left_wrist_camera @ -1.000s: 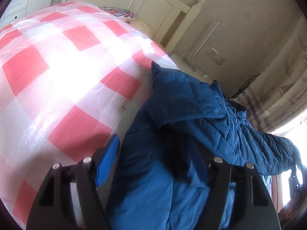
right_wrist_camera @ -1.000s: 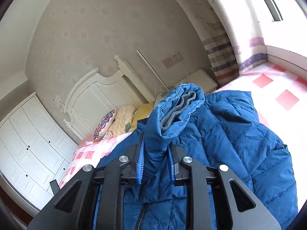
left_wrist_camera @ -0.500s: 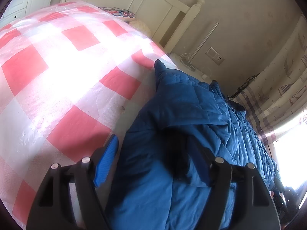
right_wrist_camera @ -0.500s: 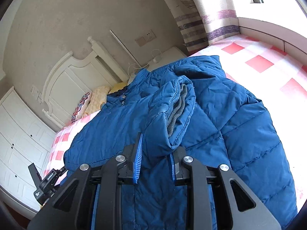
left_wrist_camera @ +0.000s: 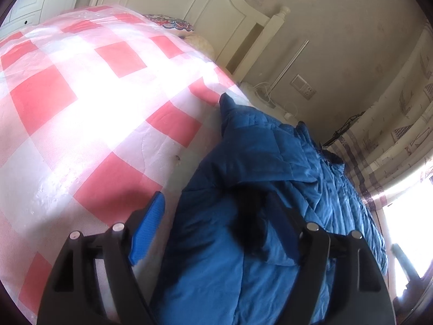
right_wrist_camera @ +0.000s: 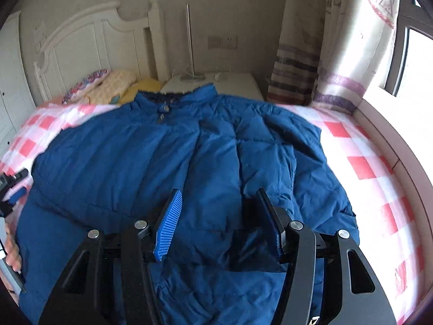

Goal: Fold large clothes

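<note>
Now blue jacket lies spread on checked bed. Our right gripper jaws have just been opening, sleeve released, nothing pinched. Our left gripper jaws wide, straddling jacket edge, not clamping. Risk: puffy sleeve springs back, undoing fold.

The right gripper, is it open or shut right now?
Open. The right gripper has just been opening; its blue pads stand apart, clear of the blue jacket.

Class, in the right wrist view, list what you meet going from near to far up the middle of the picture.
right gripper → blue padded jacket → jacket collar → white bedside table → wall socket
</note>
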A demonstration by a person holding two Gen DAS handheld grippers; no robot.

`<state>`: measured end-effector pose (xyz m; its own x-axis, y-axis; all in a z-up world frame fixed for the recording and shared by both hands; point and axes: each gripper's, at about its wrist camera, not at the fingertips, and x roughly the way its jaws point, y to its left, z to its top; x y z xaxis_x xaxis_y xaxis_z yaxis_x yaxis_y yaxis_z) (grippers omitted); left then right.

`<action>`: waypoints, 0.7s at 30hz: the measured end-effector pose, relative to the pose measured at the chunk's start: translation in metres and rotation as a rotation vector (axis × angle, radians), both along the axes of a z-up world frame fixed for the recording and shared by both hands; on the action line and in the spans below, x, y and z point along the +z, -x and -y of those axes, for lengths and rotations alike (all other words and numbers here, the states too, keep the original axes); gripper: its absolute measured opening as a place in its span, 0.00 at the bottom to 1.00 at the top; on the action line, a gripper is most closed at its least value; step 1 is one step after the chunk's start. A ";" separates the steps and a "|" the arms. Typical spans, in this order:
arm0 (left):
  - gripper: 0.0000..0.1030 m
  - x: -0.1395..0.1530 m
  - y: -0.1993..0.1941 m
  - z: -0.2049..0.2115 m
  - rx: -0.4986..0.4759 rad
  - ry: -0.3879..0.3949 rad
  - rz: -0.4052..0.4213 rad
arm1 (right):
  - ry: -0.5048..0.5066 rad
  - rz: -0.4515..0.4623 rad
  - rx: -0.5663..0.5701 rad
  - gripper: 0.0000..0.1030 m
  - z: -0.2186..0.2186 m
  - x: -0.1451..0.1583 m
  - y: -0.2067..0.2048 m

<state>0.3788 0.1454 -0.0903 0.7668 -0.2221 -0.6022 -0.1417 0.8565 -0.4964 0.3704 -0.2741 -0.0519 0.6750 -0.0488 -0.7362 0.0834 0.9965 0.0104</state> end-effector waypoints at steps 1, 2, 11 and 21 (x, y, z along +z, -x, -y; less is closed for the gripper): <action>0.74 0.004 0.006 -0.003 0.021 0.001 0.033 | 0.016 -0.007 0.004 0.57 -0.002 -0.009 0.000; 0.74 0.009 0.013 -0.006 0.052 -0.002 0.077 | 0.029 0.016 0.004 0.57 -0.003 -0.013 0.003; 0.90 0.087 0.032 0.054 -0.032 -0.112 0.283 | 0.028 0.033 0.000 0.58 -0.003 -0.019 0.006; 0.92 0.009 -0.046 0.160 -0.305 -0.376 -0.094 | -0.021 0.037 0.003 0.59 0.002 -0.019 0.006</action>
